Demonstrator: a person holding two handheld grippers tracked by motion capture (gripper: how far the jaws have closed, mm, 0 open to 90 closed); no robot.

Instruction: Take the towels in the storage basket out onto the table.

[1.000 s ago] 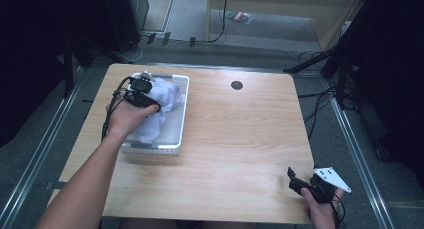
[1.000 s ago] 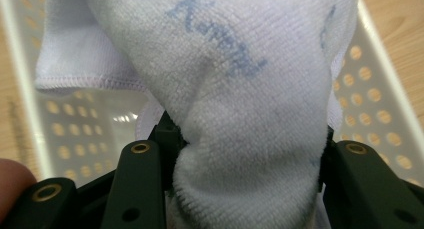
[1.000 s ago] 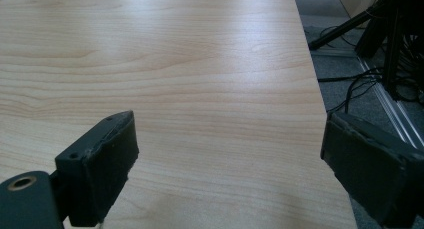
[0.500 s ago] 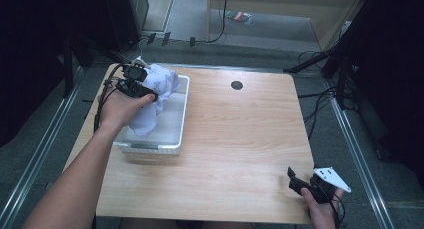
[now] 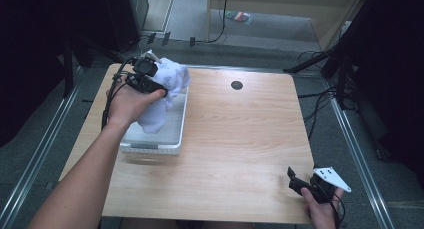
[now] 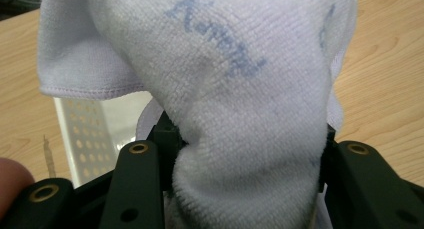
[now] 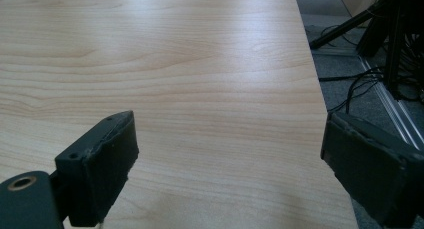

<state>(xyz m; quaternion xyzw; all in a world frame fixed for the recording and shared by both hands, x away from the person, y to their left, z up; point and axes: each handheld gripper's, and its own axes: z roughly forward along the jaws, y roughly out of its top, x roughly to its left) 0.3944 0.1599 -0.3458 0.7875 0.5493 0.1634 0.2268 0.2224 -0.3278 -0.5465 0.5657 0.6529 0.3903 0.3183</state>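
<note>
We have the left gripper (image 5: pixel 159 87), jaws clamped on the cloth (image 6: pixel 235 89), which hangs from them above the tray (image 5: pixel 150 148). Right gripper (image 5: pixel 299 183) idle, jaws apart. Cloth not yet set down anywhere on the counter (image 5: pixel 240 139).

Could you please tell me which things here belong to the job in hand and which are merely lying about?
Part of the job:
- white cloth, clamped in the left hand-held gripper
- white basket, with the cloth hanging over it
- table

Lying about:
- right hand-held gripper, open over bare table
- round dark grommet
- cables on the floor
</note>
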